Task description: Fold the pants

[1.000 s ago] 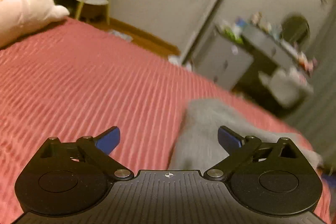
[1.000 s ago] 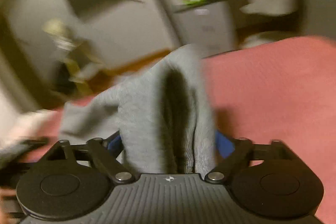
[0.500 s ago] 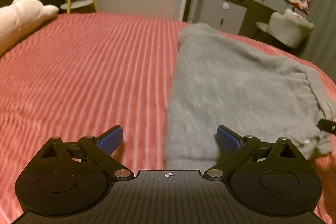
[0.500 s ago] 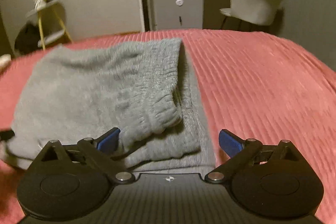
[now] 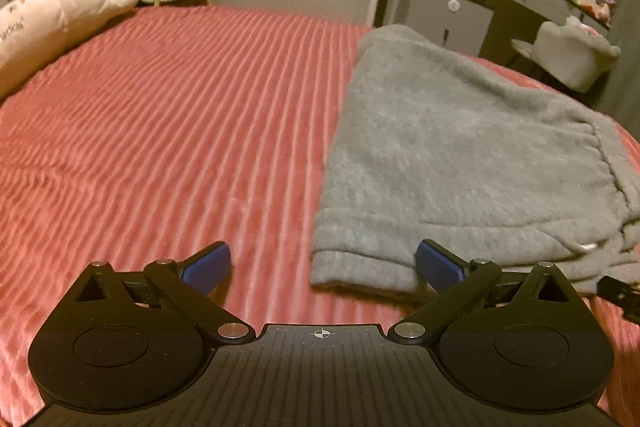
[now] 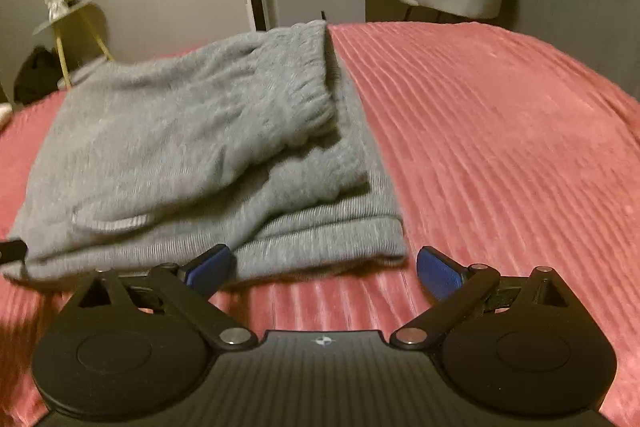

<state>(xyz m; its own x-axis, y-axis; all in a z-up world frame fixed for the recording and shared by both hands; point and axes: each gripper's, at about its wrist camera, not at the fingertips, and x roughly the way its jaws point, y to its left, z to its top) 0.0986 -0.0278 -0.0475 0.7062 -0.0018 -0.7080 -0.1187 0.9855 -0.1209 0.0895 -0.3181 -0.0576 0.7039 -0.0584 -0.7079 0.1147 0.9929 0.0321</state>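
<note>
Lying on the red ribbed bedspread (image 5: 168, 131): grey pants (image 5: 460, 163), folded in layers, waistband uppermost. Left gripper (image 5: 322, 267), jaws apart, empty, at the pants' near left corner. Right gripper (image 6: 325, 269), jaws apart, empty, at the near right corner. Risk: a finger snagging the near hem may drag the layers askew.

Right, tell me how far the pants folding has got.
Done: the grey pants lie folded in stacked layers on the red bedspread. In hand: nothing; the left gripper and right gripper are both open and empty near the front edge. Left: perhaps one more fold or some smoothing.
</note>
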